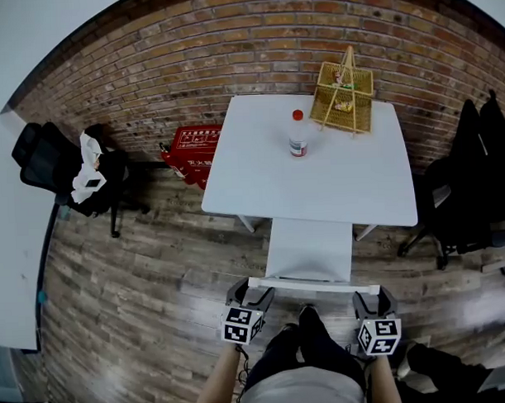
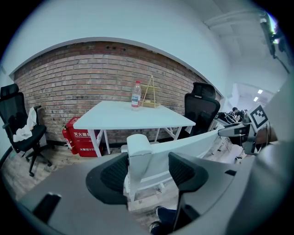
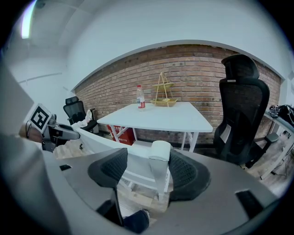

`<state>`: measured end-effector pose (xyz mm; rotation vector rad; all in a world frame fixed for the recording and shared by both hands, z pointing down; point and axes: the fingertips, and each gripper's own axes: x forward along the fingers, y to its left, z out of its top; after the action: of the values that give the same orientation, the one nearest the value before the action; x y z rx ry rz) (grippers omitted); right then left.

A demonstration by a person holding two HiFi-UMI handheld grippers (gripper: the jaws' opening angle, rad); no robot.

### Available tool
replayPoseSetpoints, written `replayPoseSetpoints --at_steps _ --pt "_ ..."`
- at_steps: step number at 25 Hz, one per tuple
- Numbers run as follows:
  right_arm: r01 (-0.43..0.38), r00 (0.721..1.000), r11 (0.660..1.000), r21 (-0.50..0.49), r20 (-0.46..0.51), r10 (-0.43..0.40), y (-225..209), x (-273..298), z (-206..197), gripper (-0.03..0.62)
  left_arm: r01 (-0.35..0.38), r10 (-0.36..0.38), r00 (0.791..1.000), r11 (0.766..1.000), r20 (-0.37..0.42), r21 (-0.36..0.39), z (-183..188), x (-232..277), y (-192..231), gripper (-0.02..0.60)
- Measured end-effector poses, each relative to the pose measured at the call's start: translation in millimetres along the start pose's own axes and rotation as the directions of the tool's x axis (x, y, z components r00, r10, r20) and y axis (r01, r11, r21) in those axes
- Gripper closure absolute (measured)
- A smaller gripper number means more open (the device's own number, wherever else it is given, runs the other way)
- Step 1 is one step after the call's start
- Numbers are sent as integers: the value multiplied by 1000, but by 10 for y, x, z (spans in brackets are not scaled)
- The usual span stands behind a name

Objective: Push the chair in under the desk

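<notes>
Chair (image 1: 309,251) is standing with its seat front just reaching under the near edge of the table (image 1: 260,180), its back rail facing the person. Left gripper (image 2: 147,172) and right gripper (image 3: 146,172) are each straddling 1 of the 2 back posts, jaws apart, each post leaning against 1 pad only. Pushing well is probably a matter of driving both posts forward evenly, keeping the chair centred, and going gently so the bottle (image 1: 297,135) and basket (image 1: 343,98) are not getting jolted.

Red box (image 2: 81,141) by brick wall, white Chinese characters on front, lower line ending "119"
</notes>
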<state>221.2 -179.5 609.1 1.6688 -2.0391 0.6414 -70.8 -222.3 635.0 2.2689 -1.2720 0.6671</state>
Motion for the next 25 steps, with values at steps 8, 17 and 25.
replayPoseSetpoints --at_steps 8,17,25 --pt "-1 1000 1000 -4 6 1 -124 211 194 304 -9 9 1000 1000 8 -4 196 212 70 299" --pt "-11 1000 1000 -12 11 12 -261 436 389 304 -25 25 1000 1000 9 -13 373 424 126 299" --pt "-16 1000 1000 -13 10 16 -320 623 514 304 -28 28 1000 999 10 -16 493 576 212 299"
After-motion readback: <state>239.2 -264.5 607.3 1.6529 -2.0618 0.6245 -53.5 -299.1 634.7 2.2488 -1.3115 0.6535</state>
